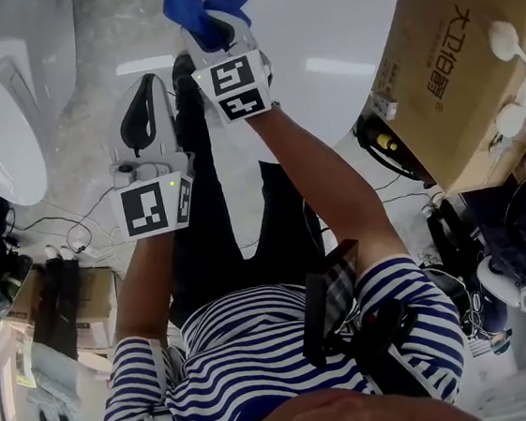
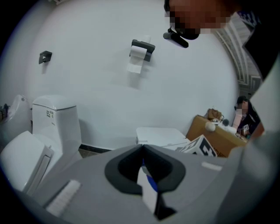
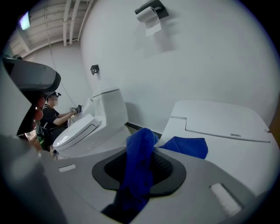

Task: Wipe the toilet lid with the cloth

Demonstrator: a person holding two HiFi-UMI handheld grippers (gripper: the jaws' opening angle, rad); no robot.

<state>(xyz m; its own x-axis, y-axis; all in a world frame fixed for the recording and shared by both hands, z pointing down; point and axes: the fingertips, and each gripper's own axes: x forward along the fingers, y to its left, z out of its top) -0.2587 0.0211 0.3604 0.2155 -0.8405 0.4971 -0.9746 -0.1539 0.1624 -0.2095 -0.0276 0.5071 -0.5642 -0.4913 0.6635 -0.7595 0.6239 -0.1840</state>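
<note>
Right gripper (image 3: 141,151) clamped on crumpled blue terry cloth (image 3: 139,168) — at glossy white toilet lid (image 3: 221,120) edge, left gripper (image 2: 142,149) jaws together — empty.

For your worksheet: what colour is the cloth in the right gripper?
Blue cloth, clearest in the right gripper view.

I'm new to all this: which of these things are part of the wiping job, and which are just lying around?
Part of the job: blue cloth; right hand-held gripper, clamped on it; toilet lid.

Just lying about: second toilet; cardboard box; toilet-roll holder; floor cables. The left hand-held gripper is shut and empty.
</note>
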